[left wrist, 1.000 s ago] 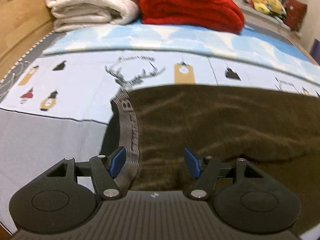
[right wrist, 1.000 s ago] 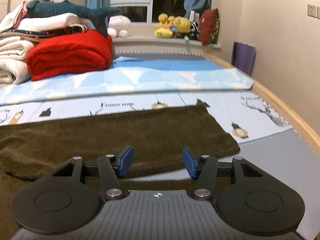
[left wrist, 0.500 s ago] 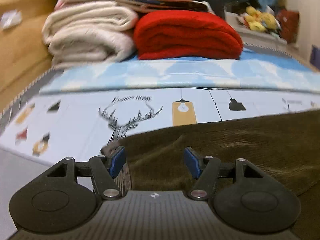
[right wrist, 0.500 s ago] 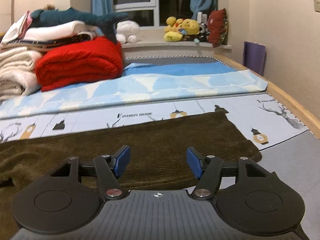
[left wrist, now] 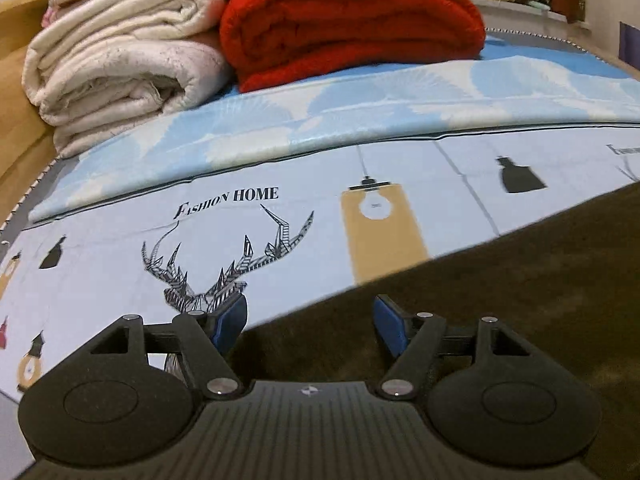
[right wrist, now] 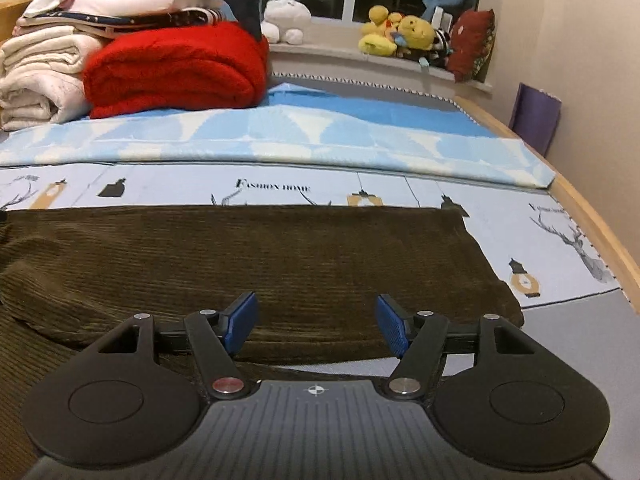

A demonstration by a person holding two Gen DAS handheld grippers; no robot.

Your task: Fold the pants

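Note:
Dark brown corduroy pants [right wrist: 280,252] lie flat across the printed bed sheet [left wrist: 280,216], one leg folded over the other. In the left wrist view the pants [left wrist: 500,300] fill the lower right. My left gripper [left wrist: 310,326] hangs over their far left edge, its jaws opening, with cloth below but nothing pinched. My right gripper [right wrist: 316,326] hovers over the near edge of the top leg, its jaws also opening and nothing gripped. The blue pads [right wrist: 240,322] stand wide apart.
A red folded blanket [left wrist: 348,20] and cream folded blankets [left wrist: 120,64] are stacked at the head of the bed. A light blue cover [right wrist: 280,136] lies behind the pants. Plush toys [right wrist: 400,36] sit on the window sill. A wooden bed rail [right wrist: 592,232] runs along the right.
The left gripper has swung from the waistband end towards the pants' far edge and come lower, nearer the sheet; the waistband has left its view. The right gripper's jaws have widened and it shifted slightly.

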